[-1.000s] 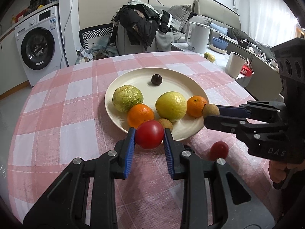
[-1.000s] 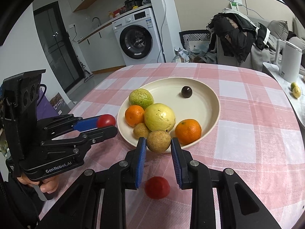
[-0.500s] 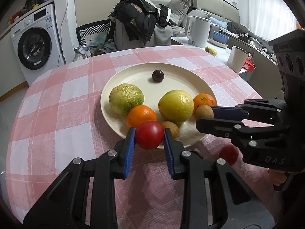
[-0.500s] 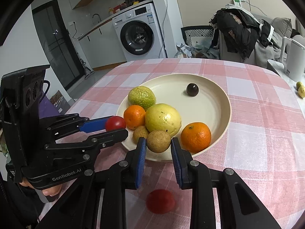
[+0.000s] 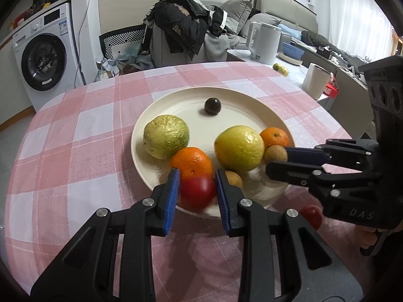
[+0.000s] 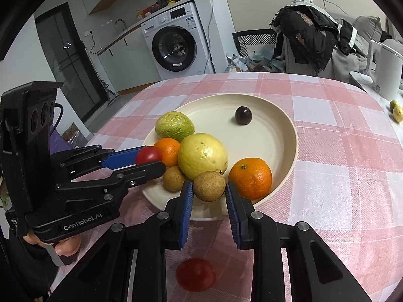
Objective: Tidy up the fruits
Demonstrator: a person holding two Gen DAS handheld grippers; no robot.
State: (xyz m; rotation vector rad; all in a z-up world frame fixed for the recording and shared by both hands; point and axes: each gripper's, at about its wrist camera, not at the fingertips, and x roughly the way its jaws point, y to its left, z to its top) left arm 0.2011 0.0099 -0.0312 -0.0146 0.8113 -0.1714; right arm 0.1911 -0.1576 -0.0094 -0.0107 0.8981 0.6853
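We are seeing the left gripper [image 5: 197, 185] clamping a red tomato [image 5: 197, 192] over the plate [image 5: 241, 105]. The right gripper [image 6: 209, 191] is gripping a brown fruit [image 6: 209, 185], possibly a longan.

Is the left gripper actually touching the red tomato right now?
Touching. In the left wrist view the left gripper has both blue pads pressed against the sides of the red tomato, no gap either side. The right wrist view shows the same tomato at its fingertips.

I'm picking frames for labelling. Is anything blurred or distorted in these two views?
Left wrist view: the red tomato in the left gripper is smeared at its lower edge; the wall bows with fisheye. Right wrist view: the loose tomato on the cloth is soft; the brown fruit looks sharp.
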